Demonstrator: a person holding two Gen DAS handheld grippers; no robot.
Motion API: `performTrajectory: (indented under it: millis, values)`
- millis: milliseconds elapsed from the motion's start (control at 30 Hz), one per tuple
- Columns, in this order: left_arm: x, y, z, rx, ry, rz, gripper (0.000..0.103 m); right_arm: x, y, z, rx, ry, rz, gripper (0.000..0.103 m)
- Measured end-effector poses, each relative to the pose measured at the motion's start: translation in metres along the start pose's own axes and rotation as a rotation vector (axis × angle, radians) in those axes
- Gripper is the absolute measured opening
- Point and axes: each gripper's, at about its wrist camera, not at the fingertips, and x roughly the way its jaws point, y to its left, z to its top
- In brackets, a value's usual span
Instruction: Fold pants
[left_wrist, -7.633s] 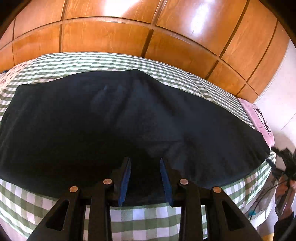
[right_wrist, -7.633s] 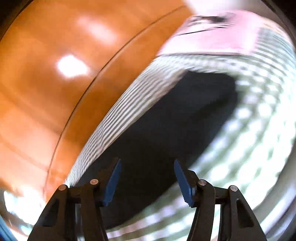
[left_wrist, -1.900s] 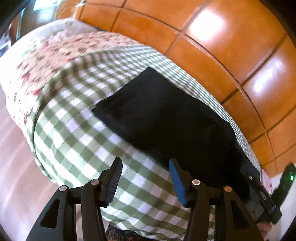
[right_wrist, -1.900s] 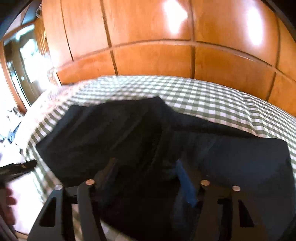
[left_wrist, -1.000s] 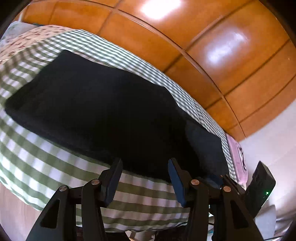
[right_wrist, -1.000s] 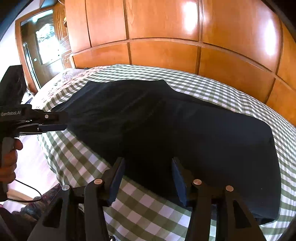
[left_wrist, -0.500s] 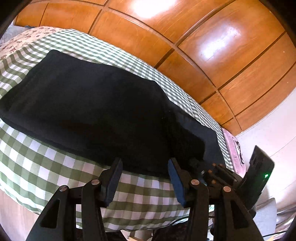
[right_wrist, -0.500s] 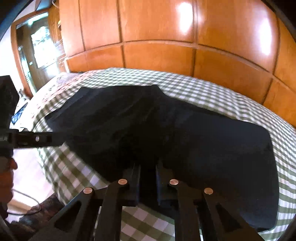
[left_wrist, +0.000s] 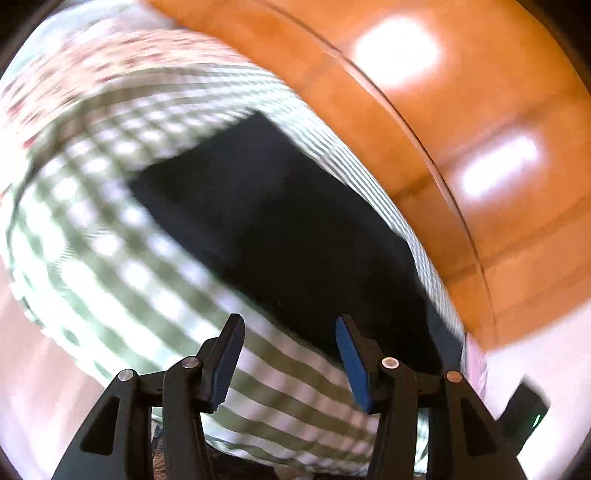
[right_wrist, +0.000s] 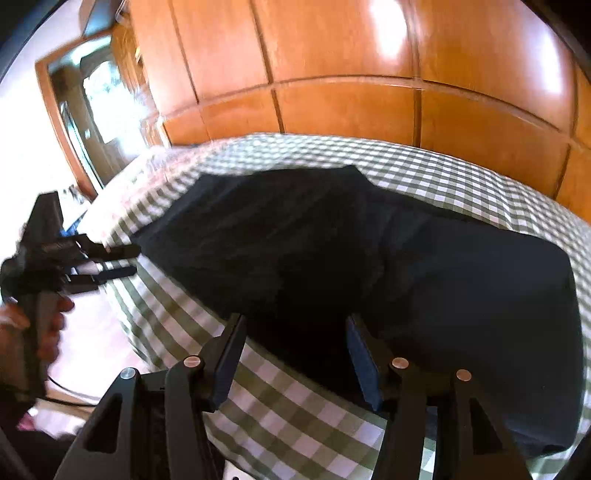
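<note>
Black pants (right_wrist: 369, 258) lie flat across a bed with a green checked sheet (right_wrist: 295, 406). My right gripper (right_wrist: 295, 321) hangs over their near edge; its jaws are opening, the dark cloth lies below the gap, and the pads do not press on it. In the blurred left wrist view the pants (left_wrist: 277, 221) stretch away to the upper left. The left gripper (left_wrist: 289, 321) stands open over the checked sheet (left_wrist: 110, 240) just in front of the pants' edge, nothing between its fingers. In the right wrist view the left gripper (right_wrist: 133, 261) is at the pants' left end, held by a hand (right_wrist: 48, 325).
A glossy wooden panel wall (right_wrist: 369, 110) runs behind the bed. A floral quilt (left_wrist: 92, 66) covers the bed's far left end. A pink item (left_wrist: 474, 365) lies at the right end. A doorway with a mirror (right_wrist: 96, 110) is at the left.
The right jaws were nearly shut at the pants' near edge half a second ago and now stand apart. The left gripper has swung quickly towards the pants' left end and rolled.
</note>
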Motion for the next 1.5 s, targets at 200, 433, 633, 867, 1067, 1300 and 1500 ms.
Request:
performTrajectory:
  millis: [200, 433, 633, 867, 1067, 1300, 1500]
  values:
    - [-0.008, 0.053, 0.029, -0.221, -0.097, -0.029, 0.059, 0.006, -0.016, 0.001, 0.115, -0.004, -0.053, 0.057]
    - [0.007, 0.075, 0.050, -0.312, -0.095, -0.053, 0.059, 0.017, -0.024, -0.005, 0.192, 0.007, -0.056, 0.058]
    - [0.017, 0.078, 0.064, -0.341, -0.084, 0.024, 0.023, 0.019, -0.026, -0.008, 0.197, -0.001, -0.054, 0.058]
    - [0.005, 0.015, 0.071, -0.046, -0.174, -0.015, 0.015, 0.019, -0.025, -0.009, 0.176, -0.005, -0.056, 0.060]
    - [0.004, -0.102, 0.040, 0.443, -0.142, -0.176, 0.015, 0.008, -0.032, 0.001, 0.212, 0.013, -0.025, 0.060]
    - [0.040, -0.156, -0.017, 0.720, 0.013, -0.246, 0.015, -0.017, -0.049, 0.031, 0.293, -0.061, 0.181, 0.075]
    - [0.050, -0.163, -0.033, 0.751, 0.072, -0.278, 0.015, 0.012, -0.059, 0.069, 0.386, -0.040, 0.398, 0.078]
